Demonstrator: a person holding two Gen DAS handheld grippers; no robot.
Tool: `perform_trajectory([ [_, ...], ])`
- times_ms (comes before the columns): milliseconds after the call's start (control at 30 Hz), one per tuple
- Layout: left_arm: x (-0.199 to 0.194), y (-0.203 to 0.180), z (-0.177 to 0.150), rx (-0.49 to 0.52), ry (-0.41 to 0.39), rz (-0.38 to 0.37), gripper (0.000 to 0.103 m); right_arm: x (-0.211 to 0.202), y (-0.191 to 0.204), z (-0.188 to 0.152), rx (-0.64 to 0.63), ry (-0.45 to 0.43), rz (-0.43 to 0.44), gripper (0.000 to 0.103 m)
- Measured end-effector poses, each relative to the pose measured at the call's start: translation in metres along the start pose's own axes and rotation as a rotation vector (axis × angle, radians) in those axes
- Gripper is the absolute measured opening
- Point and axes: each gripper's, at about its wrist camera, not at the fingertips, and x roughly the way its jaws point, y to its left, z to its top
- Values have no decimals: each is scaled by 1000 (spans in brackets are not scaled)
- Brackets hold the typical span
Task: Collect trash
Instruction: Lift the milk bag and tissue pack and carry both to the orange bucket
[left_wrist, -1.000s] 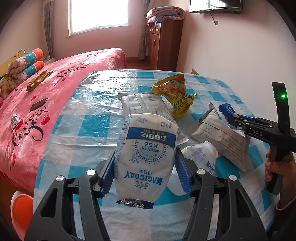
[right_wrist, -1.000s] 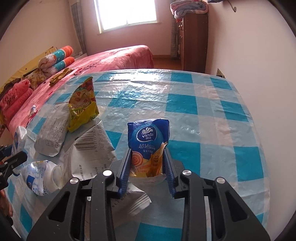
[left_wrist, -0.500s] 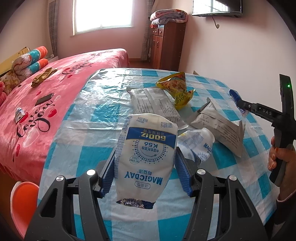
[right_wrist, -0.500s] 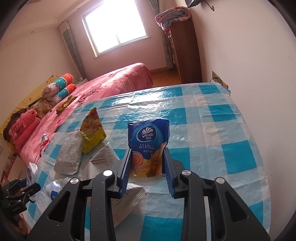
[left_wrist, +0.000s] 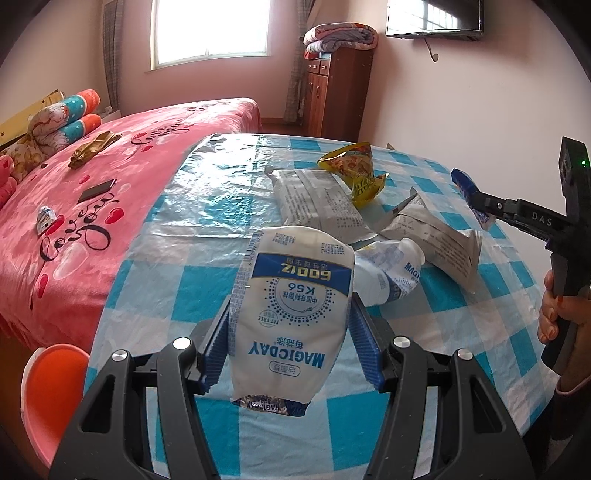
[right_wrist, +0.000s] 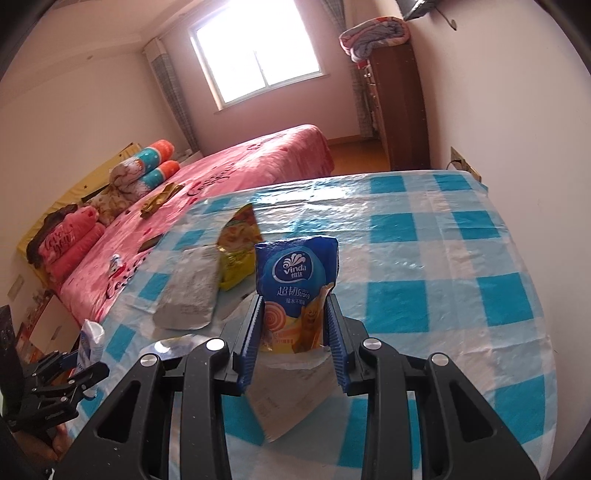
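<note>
My left gripper (left_wrist: 290, 343) is shut on a white MAGICDAY milk pouch (left_wrist: 291, 310), held above the blue-checked table (left_wrist: 192, 284). My right gripper (right_wrist: 295, 328) is shut on a blue Vinda tissue packet (right_wrist: 297, 273); in the left wrist view it (left_wrist: 476, 201) hangs at the right, gripped by a hand (left_wrist: 554, 317). On the table lie a yellow snack bag (left_wrist: 354, 170), two grey wrappers (left_wrist: 317, 199) (left_wrist: 436, 240) and a second white pouch (left_wrist: 391, 273). The right wrist view shows the left gripper (right_wrist: 74, 369) at lower left with its pouch.
A bed with a pink cover (left_wrist: 92, 192) runs along the table's left side. An orange stool (left_wrist: 51, 384) stands at the table's near left corner. A wooden cabinet (left_wrist: 336, 92) stands at the back by the wall.
Both grippers have drawn back and risen from the table with their loads still held. The right gripper has tilted upward, so more of the room and window shows.
</note>
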Motion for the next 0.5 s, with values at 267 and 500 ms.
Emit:
perform_trajectory([
  [267,-15,13,-7,-30,-19,-2,61,-1,29,-9,-20,32,70,35],
  [500,-26,25,-13,-56,-32,-16,61,-1,54,-19,-39,71,120,35],
])
